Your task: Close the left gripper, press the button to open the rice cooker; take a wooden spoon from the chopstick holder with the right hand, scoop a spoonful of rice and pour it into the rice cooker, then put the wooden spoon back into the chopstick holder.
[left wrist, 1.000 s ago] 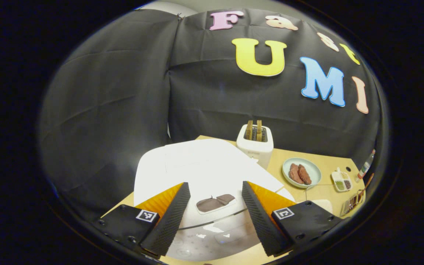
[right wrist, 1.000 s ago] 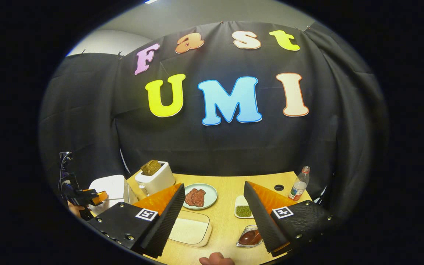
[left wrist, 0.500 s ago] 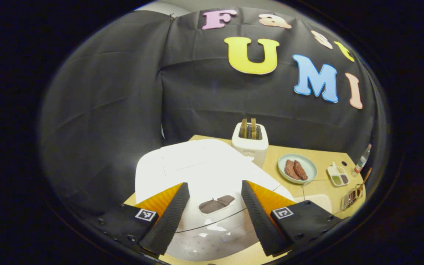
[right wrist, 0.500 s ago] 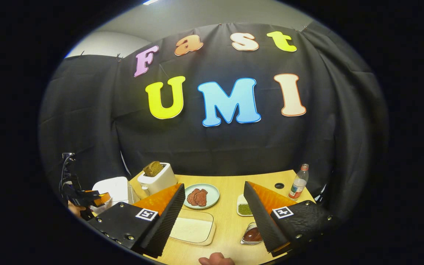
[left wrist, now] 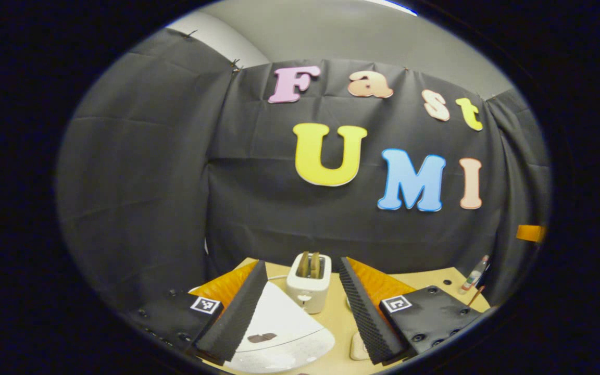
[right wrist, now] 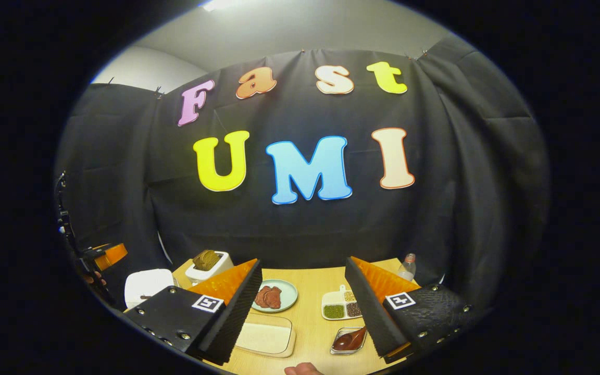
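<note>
The smooth white rice cooker (left wrist: 279,333), rounded with its lid down and a dark oval button (left wrist: 261,338), sits on the pale wooden table (left wrist: 430,278) below the left gripper (left wrist: 302,307), whose ridged jaws gape wide, as do the right gripper (right wrist: 305,307) jaws above a rice tray (right wrist: 264,337)

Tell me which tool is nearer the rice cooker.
Left. The left tool hangs open just above the rice cooker, which sits between its fingers in its own view. The right tool is open farther off, over the rice tray; there the cooker lies far left.
</note>
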